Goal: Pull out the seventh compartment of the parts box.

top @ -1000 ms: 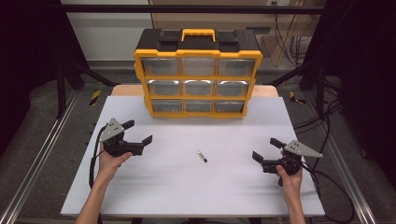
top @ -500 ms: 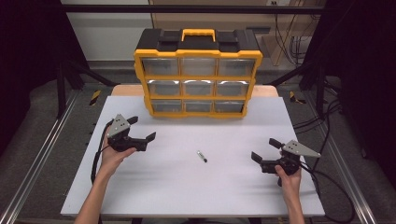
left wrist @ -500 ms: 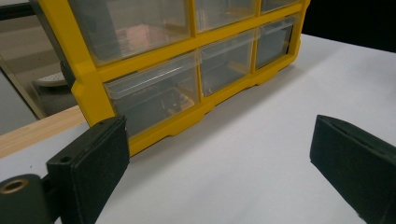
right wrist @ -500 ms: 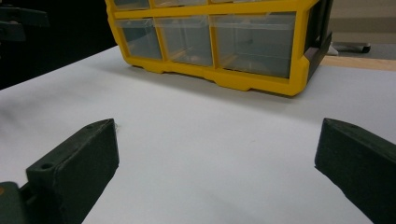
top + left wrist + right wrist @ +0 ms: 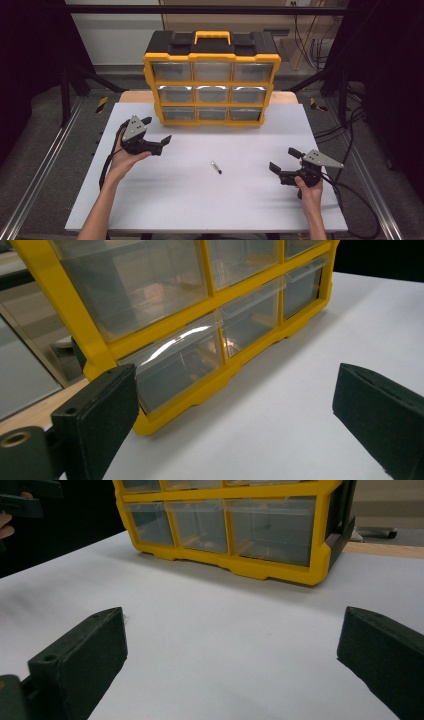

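1. My left gripper (image 5: pixel 156 131) has its jaws wide apart, holding nothing, just in front of the yellow drawer box (image 5: pixel 212 80), near its bottom left drawer (image 5: pixel 175 365).
2. My right gripper (image 5: pixel 285 161) is wide apart too, well away from the box.
3. A small pen-like thing (image 5: pixel 216 167) lies on the white table (image 5: pixel 200 200), between my grippers.

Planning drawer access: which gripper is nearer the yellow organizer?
Left. The left gripper hovers beside the organizer's bottom-left corner; the right gripper sits farther back near the table's right.
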{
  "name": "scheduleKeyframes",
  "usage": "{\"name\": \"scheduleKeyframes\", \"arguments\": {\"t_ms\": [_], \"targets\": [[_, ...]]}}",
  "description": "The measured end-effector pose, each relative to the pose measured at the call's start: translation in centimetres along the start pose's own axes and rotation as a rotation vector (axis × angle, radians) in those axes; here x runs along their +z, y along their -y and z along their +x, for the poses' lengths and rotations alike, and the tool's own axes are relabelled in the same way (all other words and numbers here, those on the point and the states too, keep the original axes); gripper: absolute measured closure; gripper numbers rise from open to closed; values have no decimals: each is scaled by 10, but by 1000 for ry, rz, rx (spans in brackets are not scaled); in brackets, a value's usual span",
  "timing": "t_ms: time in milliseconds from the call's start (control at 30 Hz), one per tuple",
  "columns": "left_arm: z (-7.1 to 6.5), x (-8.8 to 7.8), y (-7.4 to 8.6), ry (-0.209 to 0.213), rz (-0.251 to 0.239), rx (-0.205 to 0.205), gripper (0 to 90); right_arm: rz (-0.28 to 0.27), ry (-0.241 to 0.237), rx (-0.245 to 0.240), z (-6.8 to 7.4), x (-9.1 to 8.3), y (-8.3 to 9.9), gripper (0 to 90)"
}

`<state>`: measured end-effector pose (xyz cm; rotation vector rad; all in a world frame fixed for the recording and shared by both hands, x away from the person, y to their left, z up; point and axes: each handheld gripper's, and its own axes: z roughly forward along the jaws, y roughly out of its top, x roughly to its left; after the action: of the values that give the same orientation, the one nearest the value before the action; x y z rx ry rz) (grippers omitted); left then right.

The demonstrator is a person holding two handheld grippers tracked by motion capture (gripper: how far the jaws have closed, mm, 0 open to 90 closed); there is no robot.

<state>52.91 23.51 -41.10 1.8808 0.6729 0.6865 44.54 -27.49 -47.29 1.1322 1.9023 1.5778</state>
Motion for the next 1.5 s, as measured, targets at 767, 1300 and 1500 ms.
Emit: {"name": "scheduleKeyframes", "arguments": {"t_ms": [767, 1300, 1500], "targets": [[7, 28, -9, -28, 75, 203, 37, 3, 11, -6, 0, 0, 0, 4], [5, 51, -6, -39, 124, 307, 31, 7, 9, -8, 0, 1, 1, 4], [7, 57, -7, -43, 133, 349, 32, 13, 9, -9, 0, 1, 1, 4]]}}
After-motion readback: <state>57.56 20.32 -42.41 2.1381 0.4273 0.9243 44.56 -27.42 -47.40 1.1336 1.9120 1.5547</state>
